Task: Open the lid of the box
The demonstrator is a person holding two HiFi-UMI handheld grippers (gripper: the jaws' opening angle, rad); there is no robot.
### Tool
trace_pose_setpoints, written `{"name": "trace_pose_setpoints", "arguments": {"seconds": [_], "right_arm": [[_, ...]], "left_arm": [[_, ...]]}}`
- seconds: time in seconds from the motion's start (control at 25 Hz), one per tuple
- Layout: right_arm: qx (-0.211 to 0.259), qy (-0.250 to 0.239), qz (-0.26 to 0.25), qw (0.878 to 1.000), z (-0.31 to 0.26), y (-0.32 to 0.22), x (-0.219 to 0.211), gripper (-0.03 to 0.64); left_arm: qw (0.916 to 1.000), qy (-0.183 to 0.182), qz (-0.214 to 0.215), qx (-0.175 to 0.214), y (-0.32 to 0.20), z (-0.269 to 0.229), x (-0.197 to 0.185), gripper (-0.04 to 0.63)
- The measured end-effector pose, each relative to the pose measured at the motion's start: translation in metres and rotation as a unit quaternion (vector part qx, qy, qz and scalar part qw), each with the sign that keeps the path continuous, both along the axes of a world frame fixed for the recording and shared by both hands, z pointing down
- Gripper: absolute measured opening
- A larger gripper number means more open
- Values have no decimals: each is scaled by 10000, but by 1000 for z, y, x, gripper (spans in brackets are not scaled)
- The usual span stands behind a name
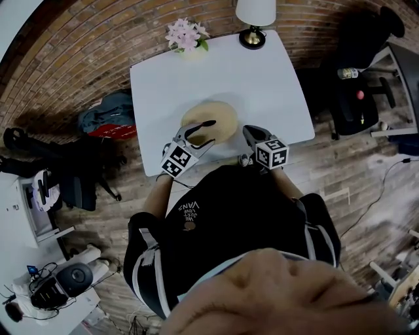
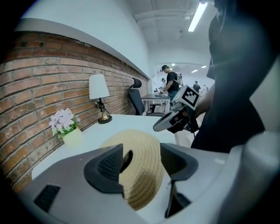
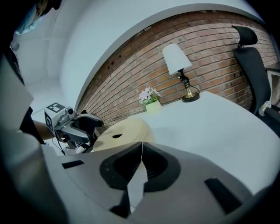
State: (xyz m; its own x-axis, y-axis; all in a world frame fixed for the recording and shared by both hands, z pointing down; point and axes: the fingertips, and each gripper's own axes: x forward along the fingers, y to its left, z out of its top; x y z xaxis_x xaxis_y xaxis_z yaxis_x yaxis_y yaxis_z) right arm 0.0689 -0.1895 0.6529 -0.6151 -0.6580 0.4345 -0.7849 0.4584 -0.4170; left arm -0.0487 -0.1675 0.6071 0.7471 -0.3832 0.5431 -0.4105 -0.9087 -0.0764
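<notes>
A round straw-coloured woven box [image 1: 219, 118] with its lid on sits near the front edge of the white table [image 1: 262, 78]. My left gripper [image 1: 200, 133] is open at the box's near-left rim. In the left gripper view the woven lid [image 2: 144, 175] shows between the two pads, with a dark hole [image 2: 127, 160] beside the left pad; nothing is pinched. My right gripper [image 1: 249, 132] is shut and empty just right of the box, apart from it. Over its shut jaws, the right gripper view [image 3: 141, 146] takes in the box [image 3: 124, 129] and the left gripper [image 3: 83, 124].
A small pot of pink flowers [image 1: 187, 35] and a table lamp [image 1: 254, 19] stand at the table's far edge. A brick wall lies behind. An office chair [image 1: 360, 78] stands to the right and a backpack [image 1: 108, 118] lies on the floor at left.
</notes>
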Motion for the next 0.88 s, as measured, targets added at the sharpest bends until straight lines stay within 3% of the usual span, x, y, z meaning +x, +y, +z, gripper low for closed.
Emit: {"name": "trace_pose_setpoints", "arguments": {"seconds": [0.44, 0.72, 0.88], "right_arm": [[-279, 92, -386, 9988, 24, -14, -6, 4], [-341, 54, -530, 9980, 30, -20, -9, 5], [-355, 18, -587, 9976, 32, -22, -11, 5]], "left_arm": [[9932, -884, 682, -317, -2, 37, 12, 387], [9768, -1708, 1177, -531, 4, 57, 14, 417], [9622, -2223, 1425, -660, 7, 71, 12, 420]]}}
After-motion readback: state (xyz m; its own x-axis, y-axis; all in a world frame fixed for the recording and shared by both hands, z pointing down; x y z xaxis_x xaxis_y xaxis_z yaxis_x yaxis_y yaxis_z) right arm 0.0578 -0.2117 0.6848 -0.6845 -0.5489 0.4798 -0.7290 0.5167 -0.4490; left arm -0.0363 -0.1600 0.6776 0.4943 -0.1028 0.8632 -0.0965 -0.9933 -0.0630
